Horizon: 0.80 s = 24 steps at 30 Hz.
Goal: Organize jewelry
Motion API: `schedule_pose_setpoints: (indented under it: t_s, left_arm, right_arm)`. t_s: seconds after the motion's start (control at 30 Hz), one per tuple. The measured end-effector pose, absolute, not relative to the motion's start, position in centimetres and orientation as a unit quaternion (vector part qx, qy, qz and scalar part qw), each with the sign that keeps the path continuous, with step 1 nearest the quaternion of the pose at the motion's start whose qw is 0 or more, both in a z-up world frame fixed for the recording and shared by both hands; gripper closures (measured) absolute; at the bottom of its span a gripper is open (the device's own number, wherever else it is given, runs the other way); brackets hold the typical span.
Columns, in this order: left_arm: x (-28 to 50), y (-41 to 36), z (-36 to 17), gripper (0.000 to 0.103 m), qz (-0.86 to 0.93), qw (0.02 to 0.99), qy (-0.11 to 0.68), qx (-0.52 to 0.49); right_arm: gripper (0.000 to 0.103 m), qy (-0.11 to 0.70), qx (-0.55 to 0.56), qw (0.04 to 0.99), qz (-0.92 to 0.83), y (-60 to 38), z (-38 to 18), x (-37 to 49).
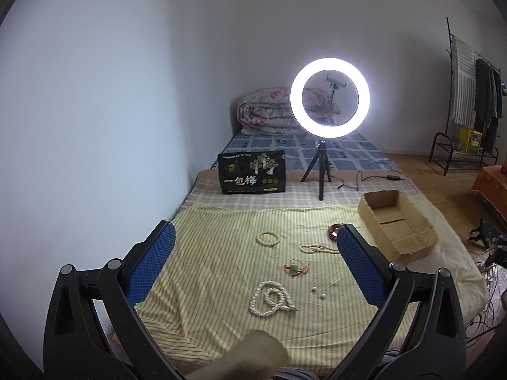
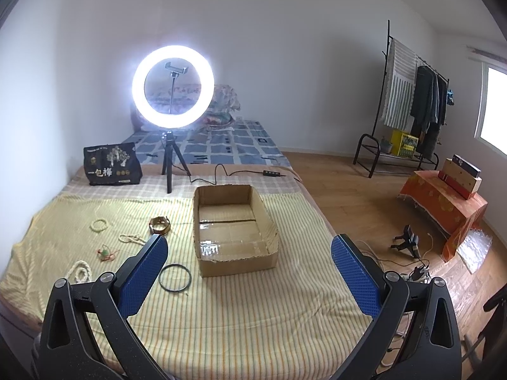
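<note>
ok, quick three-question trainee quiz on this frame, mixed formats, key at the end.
1. True or false: the cardboard box already holds jewelry.
2. Which piece lies nearest the box's front left corner? A) dark thin ring B) white beaded bracelet C) large white rope necklace
3. Fill in: both the left gripper and the right gripper have their fingers ____.

Key: 1 false, the box is empty. 2 A. 3 open, holding nothing.

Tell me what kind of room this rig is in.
Most likely a bedroom: a bed with a folded quilt, a clothes rack with hanging garments, and a ring light set up for recording.
</note>
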State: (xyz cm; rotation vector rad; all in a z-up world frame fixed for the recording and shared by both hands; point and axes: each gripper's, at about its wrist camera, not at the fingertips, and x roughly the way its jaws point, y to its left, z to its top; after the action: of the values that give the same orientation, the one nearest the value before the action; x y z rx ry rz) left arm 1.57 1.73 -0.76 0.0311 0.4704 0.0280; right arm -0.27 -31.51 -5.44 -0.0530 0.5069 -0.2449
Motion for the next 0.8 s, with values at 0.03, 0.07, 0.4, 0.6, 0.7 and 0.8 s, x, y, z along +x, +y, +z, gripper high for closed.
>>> schedule_pose_setpoints:
  t_s: [0.03,0.07,0.4,0.6,0.7,0.8]
  left_arm:
    - [1.9,2.1,-1.1,0.0,0.017,0.971,0.238,0.017]
    - [2.1,2.4,-1.4,0.0,0.02,0.97,0.24,0.018]
    - [6.6,6.7,-8.6,0.0,0.018,0.938,0.345,-0.001]
    - [8.2,8.6,-13.4,0.006,-0.011,0.915,0.401,-0.033]
    - [9.0,9.1,-15.4,0.016,-0.017,0.904,0.425,-0.045]
    - [9.9,9.2,-17.1,0.025,-0.03,0.889,0.453,-0.059]
  right_arm:
    - [0.001,0.251,-0.03,0.96,-0.12,-31.5,-5.6,-0.2]
    - [0.001,0.252,-0.035,0.96,-0.119,-31.5,-5.7,0.0]
    - [0.001,0.238,-0.063,0.969,-0.014,-30.7,-8.1,2.3]
    - [0.001,0.307,-0.107,0.945,0.023,-29.0,-11.3,5.6]
    - [0.001,0.337,-0.133,0.931,0.045,-28.0,-12.9,6.5]
    - [0.001,0.358,-0.148,0.918,0.082,-26.8,-14.4,7.7]
